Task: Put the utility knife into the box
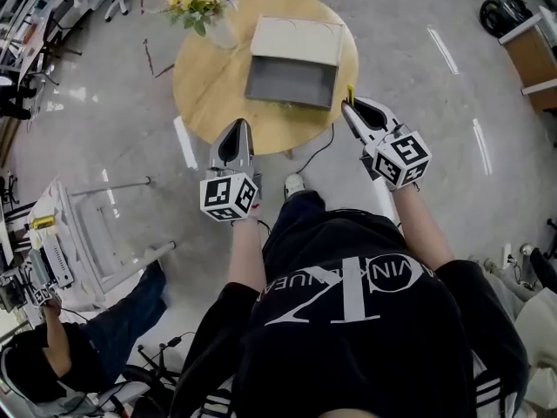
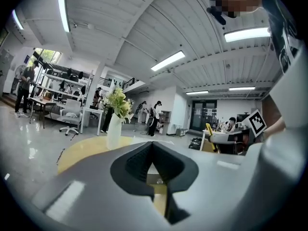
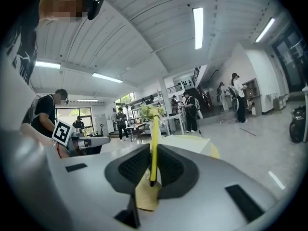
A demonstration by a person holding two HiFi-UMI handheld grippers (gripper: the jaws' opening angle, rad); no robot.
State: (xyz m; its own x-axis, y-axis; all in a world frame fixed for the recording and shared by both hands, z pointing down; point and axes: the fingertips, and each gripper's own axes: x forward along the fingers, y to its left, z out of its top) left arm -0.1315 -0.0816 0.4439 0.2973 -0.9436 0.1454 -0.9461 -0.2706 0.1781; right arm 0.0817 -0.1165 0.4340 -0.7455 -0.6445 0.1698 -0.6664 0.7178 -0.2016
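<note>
The right gripper (image 3: 153, 150) pinches the slim yellow utility knife (image 3: 154, 129) upright by its lower end, at the round table's (image 1: 204, 90) near edge just short of the open box (image 1: 289, 81), while the left gripper's (image 2: 153, 148) jaws sit together empty; the knife looks light, stiff and slick, so a firm handle grip suits

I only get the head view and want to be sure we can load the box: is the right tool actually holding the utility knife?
Observer: Yes. The right gripper view shows the right tool shut on the yellow utility knife, which sticks out past the tips.
Operator: And the left tool?
Observer: The left gripper view shows the left tool shut, with nothing between its jaws.
</note>
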